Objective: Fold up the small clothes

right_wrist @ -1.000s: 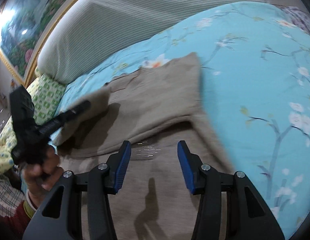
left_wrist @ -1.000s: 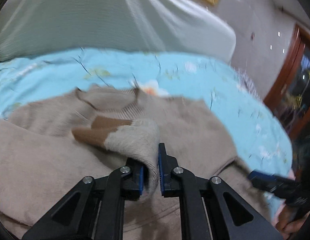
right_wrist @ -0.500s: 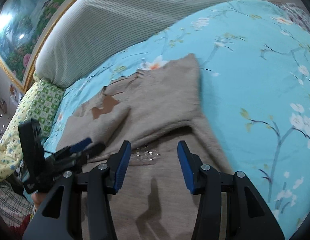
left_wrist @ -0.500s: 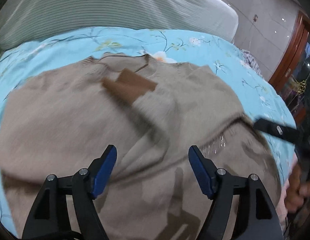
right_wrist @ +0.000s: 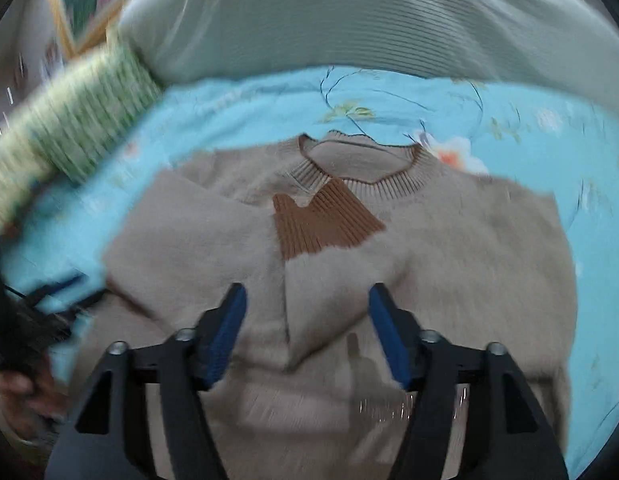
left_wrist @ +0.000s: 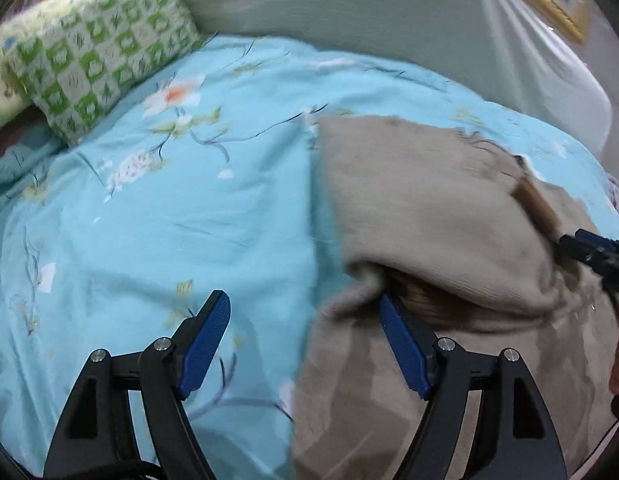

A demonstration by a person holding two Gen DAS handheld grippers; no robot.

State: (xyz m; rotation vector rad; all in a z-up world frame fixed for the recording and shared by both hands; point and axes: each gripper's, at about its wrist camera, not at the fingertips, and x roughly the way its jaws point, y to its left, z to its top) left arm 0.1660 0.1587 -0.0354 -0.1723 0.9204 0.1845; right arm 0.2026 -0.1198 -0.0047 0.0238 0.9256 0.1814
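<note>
A: Where does the sweater (right_wrist: 349, 272) lie?

B: On the blue bedspread (left_wrist: 157, 220), collar at twelve o'clock, hem towards the person; both sleeves folded in.

A: Grippers?

B: Right gripper (right_wrist: 307, 330) over the middle, jaws opening, gripping nothing. Left gripper (left_wrist: 305, 344) astride the sweater's side edge, which runs six to twelve; jaws opening, empty. Left looks nearer that edge.

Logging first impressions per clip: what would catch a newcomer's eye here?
A beige sweater lies on the turquoise floral bedsheet, one sleeve folded in so its brown ribbed cuff sits below the collar. Both blue-padded tongs, right and left, hover over it, opening, holding nothing. A green checked pillow sits behind.
</note>
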